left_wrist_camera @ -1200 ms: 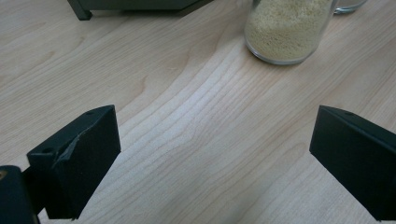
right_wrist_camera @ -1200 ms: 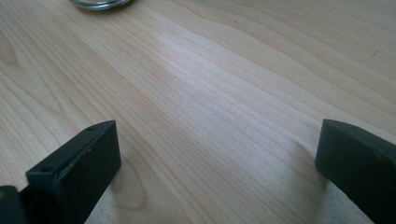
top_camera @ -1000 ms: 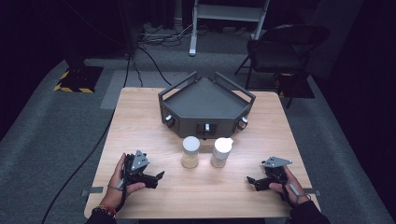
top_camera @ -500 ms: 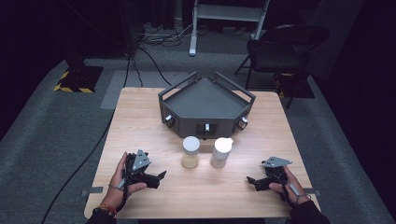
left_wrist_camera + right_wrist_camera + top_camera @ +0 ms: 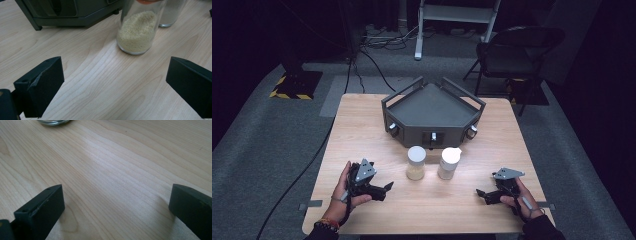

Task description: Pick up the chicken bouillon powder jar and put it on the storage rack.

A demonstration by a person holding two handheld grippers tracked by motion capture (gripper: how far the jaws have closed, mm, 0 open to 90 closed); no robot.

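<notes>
Left gripper [image 5: 384,188], jaws apart, faces the near clear glass jar of pale grain [image 5: 416,163], ready to grasp. Right gripper [image 5: 481,194], jaws apart, rests near right on the light wooden table [image 5: 362,125], within reach of the white-filled jar [image 5: 449,163].

Light falls from above onto the bench [image 5: 362,125], leaving the floor around it dim and the far room nearly black. The high view is soft and grainy. Both gripper views are bright; a pale sheen crosses the wood, and the near jaws blur slightly.

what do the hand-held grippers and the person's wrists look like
Each hand-held gripper, left and right, is black with two blocky black jaws and a grey three-cornered plate on top. The left wrist wears a multicoloured band; the right shows a dark sleeve.
</notes>
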